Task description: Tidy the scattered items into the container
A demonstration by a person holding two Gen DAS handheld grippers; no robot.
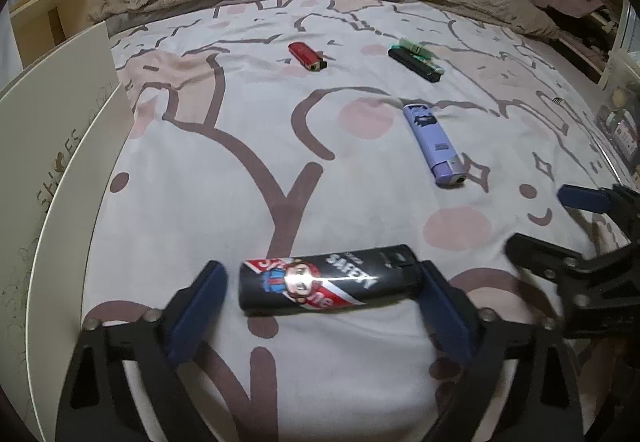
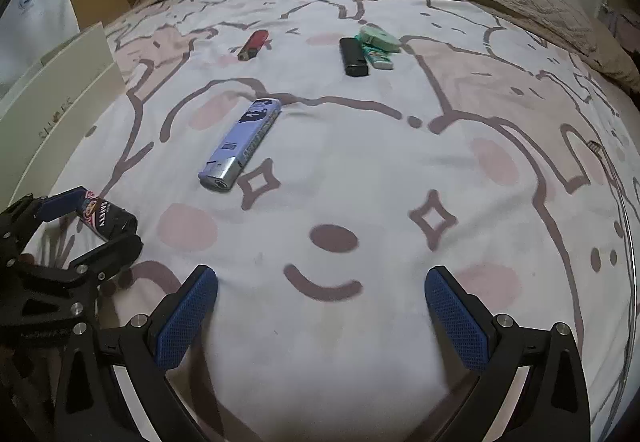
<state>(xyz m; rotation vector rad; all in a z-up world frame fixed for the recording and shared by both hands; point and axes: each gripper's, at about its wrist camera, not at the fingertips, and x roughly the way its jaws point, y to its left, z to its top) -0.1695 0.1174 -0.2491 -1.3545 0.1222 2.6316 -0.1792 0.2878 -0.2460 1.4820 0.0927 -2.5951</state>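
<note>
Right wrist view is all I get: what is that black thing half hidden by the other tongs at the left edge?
Observer: A black lighter printed with a cartoon figure in a red cap. It lies crosswise between the left tongs.
Operator: Is it pinched yet?
Observer: Not yet. Bare sheet shows between one blue pad and the lighter's bottom end.
Operator: Anything off beyond my own tongs?
Observer: Past the right tongs, a clear plastic tub with things inside stands at the edge of the left view.
</note>
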